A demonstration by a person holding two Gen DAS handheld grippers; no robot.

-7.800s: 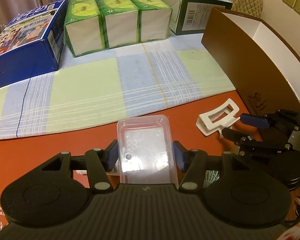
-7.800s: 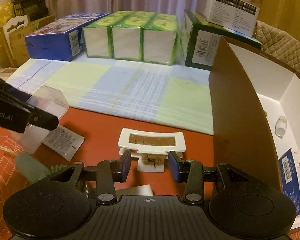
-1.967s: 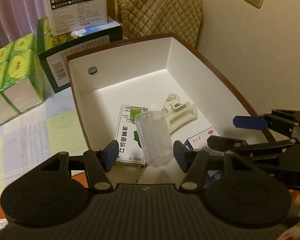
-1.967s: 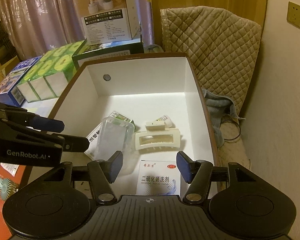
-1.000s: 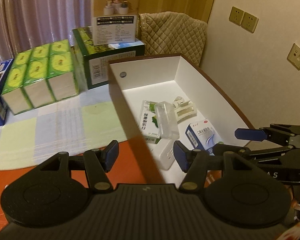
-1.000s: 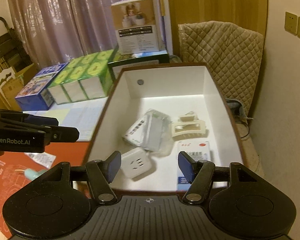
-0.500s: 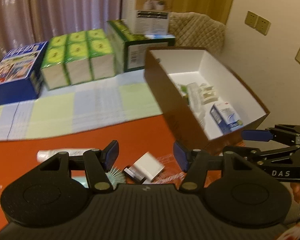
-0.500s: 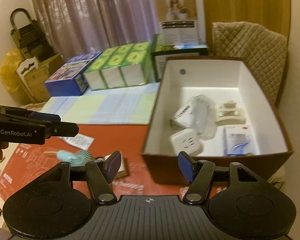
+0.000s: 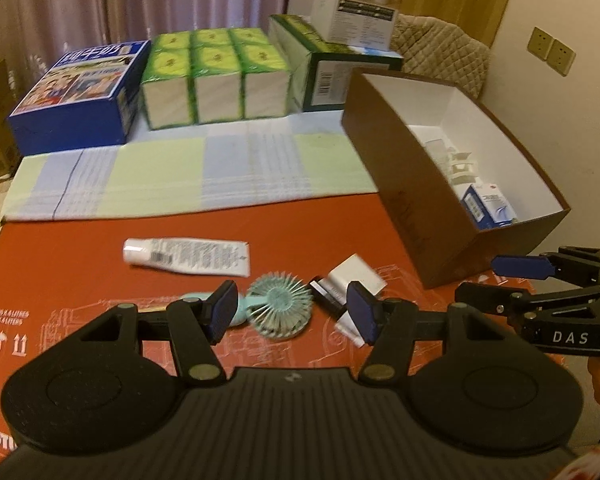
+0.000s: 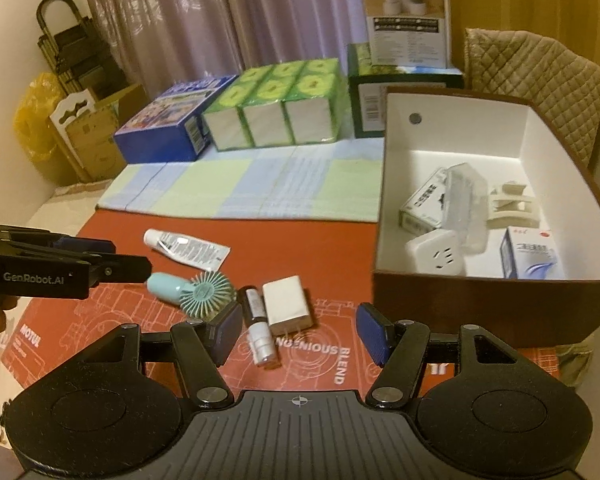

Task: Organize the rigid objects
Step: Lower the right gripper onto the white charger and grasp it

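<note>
From the left wrist view, the left gripper (image 9: pixel 292 311) is hanging with its jaws apart and nothing between them, just above the teal fan (image 9: pixel 274 305), and that is where I am seeing trouble coming: the fan's thin ribbed head looks likely to skid or twist if the pads are closing on its rim rather than its handle. The white tube (image 9: pixel 187 257) is lying just beyond the fan, and a small white block (image 9: pixel 356 274) is sitting beside a dark stick, close enough that a pad could be nudging them. The brown box (image 9: pixel 404 196) is standing to the right, already holding several items. From the right wrist view, the right gripper (image 10: pixel 300 333) is likewise hanging apart and empty over the red mat (image 10: pixel 324 248), with the silver-capped stick (image 10: pixel 258 326) and the white block (image 10: pixel 287 305) touching side by side just ahead of its left pad; grabbing one may be dragging the other along. The box (image 10: pixel 480 304) is sitting just right.
</note>
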